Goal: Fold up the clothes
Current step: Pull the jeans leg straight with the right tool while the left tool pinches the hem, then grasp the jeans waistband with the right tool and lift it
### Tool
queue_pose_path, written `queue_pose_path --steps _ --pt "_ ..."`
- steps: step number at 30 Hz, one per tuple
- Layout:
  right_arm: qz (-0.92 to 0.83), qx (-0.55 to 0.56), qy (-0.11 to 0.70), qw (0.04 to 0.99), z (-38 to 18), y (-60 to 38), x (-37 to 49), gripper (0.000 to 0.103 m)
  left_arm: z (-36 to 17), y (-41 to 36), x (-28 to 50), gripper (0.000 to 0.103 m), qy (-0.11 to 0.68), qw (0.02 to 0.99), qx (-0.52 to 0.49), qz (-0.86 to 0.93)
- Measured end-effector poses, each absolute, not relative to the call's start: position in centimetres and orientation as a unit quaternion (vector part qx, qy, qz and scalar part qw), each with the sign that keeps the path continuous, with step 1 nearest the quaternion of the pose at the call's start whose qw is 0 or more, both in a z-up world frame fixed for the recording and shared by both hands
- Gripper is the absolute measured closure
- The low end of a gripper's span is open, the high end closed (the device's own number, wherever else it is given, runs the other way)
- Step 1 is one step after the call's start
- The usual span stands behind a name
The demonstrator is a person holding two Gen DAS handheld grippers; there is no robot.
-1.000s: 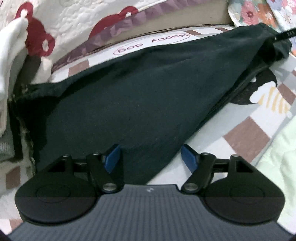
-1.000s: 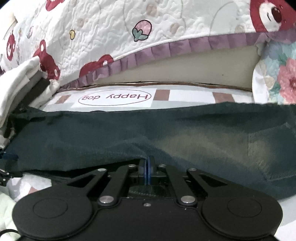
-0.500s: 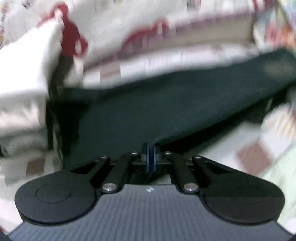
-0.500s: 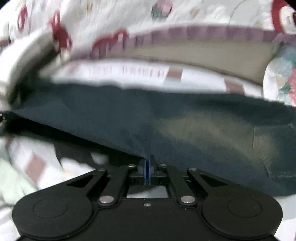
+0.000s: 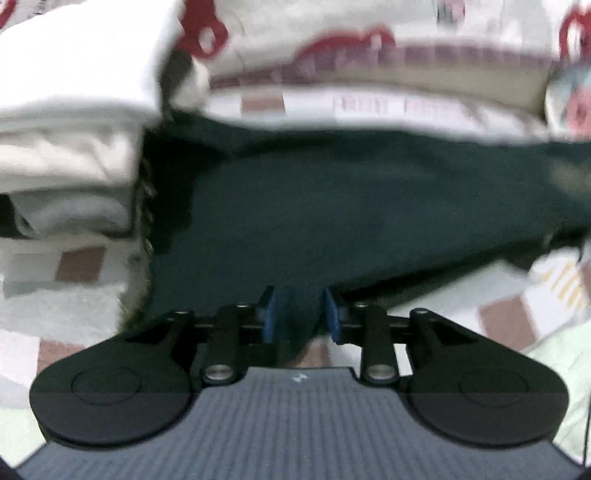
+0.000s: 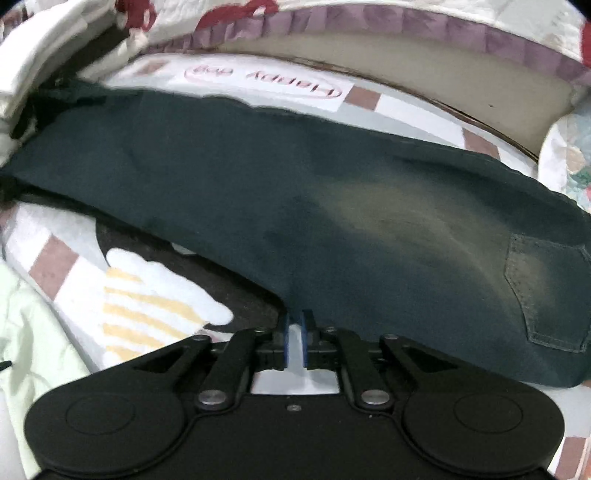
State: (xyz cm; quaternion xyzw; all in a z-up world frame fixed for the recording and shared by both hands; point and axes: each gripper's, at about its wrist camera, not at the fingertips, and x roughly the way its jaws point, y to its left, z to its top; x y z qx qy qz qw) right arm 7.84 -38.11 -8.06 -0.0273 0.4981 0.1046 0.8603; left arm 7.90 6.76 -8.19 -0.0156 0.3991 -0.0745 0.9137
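Left wrist view: blurred, looking down over a bed, with the left gripper (image 5: pixel 298 314) at the bottom edge.
Far left: a stack of folded white clothes (image 5: pixel 70 147) sits just beside the dark trousers (image 5: pixel 351 214).
Trousers, this view: dark green-blue denim lies flat across the patchwork bedsheet (image 5: pixel 79 264), running from the white stack to the right edge.
Left gripper state: its jaws have just been opening and now stand apart; a fold of the trousers' near edge hangs between the blue pads (image 5: pixel 269 314), which do not visibly press on it.
Right side: a pale green cloth (image 5: pixel 557 354) lies at the lower right, apart from the trousers.
Right wrist view: sharper, the right gripper (image 6: pixel 294 338) at the bottom centre.
Left of it: the pale green cloth (image 6: pixel 33 332) and a white-and-yellow cartoon print (image 6: pixel 155 295) on the bedsheet (image 6: pixel 55 258).
Trousers here: they (image 6: pixel 295 192) stretch slantwise from upper left to lower right, with a faded patch in the middle and a back pocket (image 6: pixel 546 291) at the right.
Right gripper state: its jaws have just been opening to a narrow gap; pale sheet shows between the pads (image 6: pixel 285 338), and the trousers' near edge lies right at the fingertips, not clamped.
Behind: a quilt with a purple frill (image 6: pixel 424 27) hangs over the far side.
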Motion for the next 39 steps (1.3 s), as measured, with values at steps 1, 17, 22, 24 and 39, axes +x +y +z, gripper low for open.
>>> queue_pose_path --steps 1,17,22,24,39 --pt "0.109 0.008 0.488 0.866 -7.6 -39.4 7.5 0.078 -7.6 7.0 7.9 0.060 0.383 0.920 -0.031 -0.076" --pt "-0.072 0.203 0.389 0.896 -7.9 -53.9 8.0 0.070 -12.2 5.7 25.8 0.047 0.455 0.886 -0.018 0.082" --pt "-0.103 0.166 0.396 0.897 -6.8 -56.5 6.4 0.070 -13.0 7.6 28.4 0.047 0.428 0.895 -0.009 0.127" --pt "-0.120 0.160 0.397 0.896 -6.5 -57.7 5.6 0.069 -12.9 7.6 29.0 0.047 0.406 0.901 0.025 0.152" --pt "-0.261 0.357 0.304 0.844 -9.8 -65.9 2.3 0.059 -8.7 -2.8 20.6 0.047 0.401 0.909 -0.045 -0.109"
